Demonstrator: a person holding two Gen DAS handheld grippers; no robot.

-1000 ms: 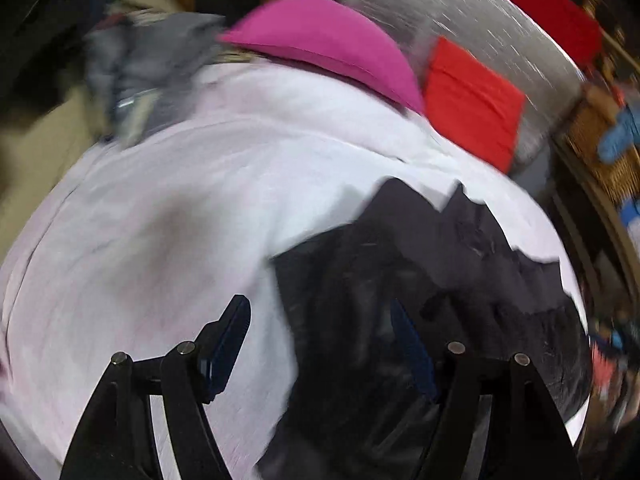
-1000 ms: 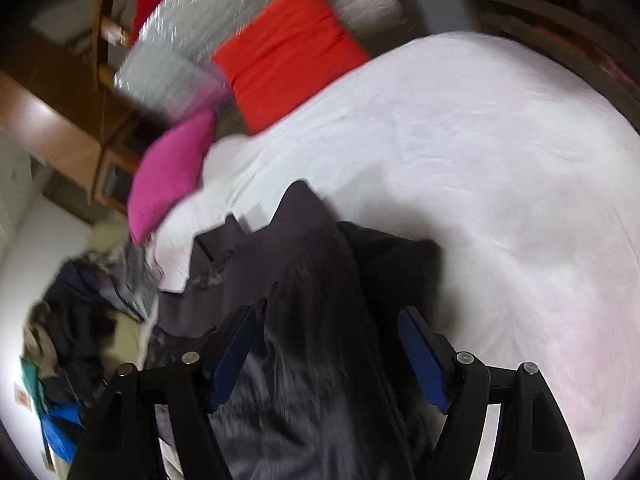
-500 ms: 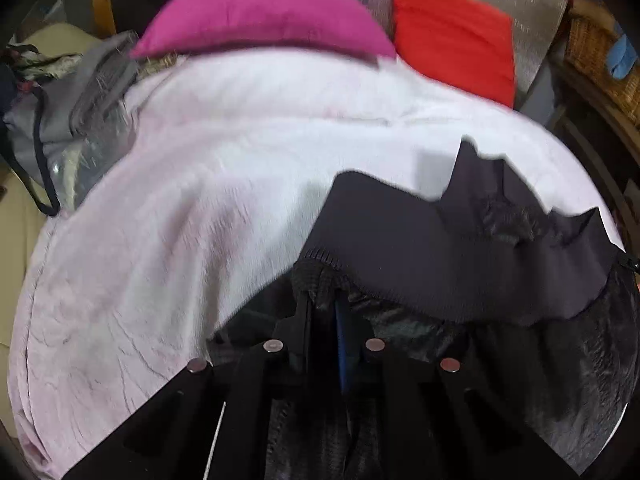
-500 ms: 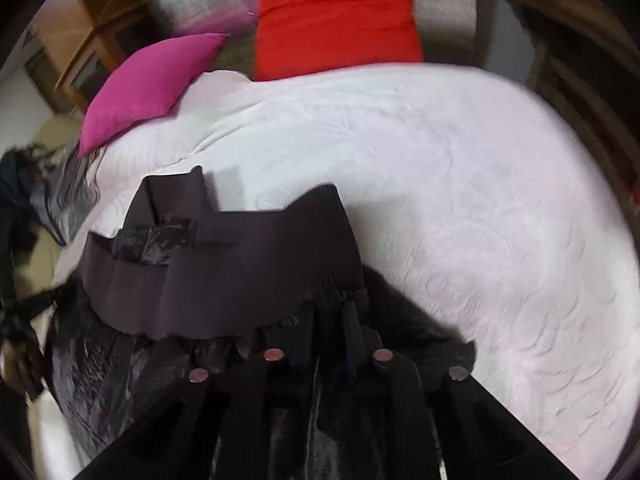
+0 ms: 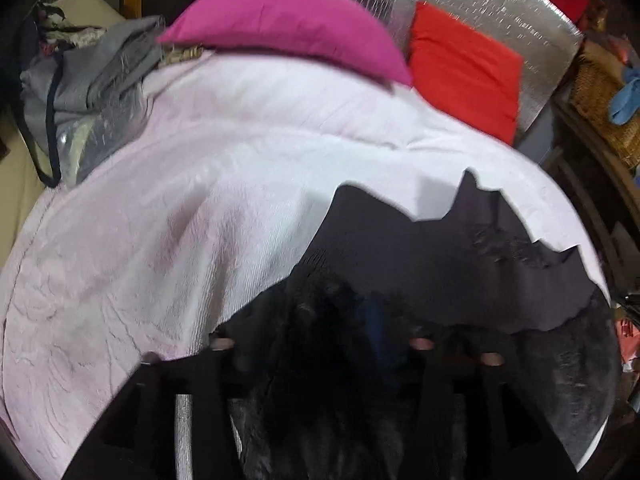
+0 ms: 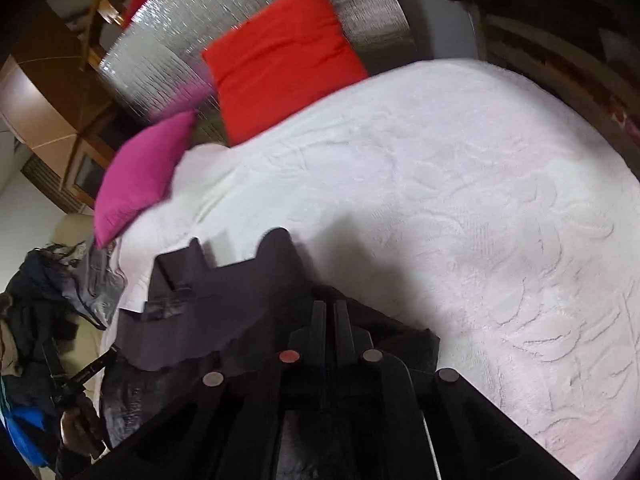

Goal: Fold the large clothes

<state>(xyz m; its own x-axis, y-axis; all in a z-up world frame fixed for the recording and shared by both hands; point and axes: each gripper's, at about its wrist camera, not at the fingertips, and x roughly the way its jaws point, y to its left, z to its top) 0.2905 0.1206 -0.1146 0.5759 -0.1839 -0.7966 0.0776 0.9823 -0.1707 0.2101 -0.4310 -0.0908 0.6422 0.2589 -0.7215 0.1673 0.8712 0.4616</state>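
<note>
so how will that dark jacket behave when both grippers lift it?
Probably floppy: the dark jacket already drapes and creases between the left gripper and right gripper. Its shiny body looks slick, so it may slide on the white bedspread.

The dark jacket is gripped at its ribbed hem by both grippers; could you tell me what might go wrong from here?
1. The left gripper view is blurred and its grip unclear, so the dark jacket may slip.
2. The slick lining under the right gripper could bunch into a crooked fold.
</note>
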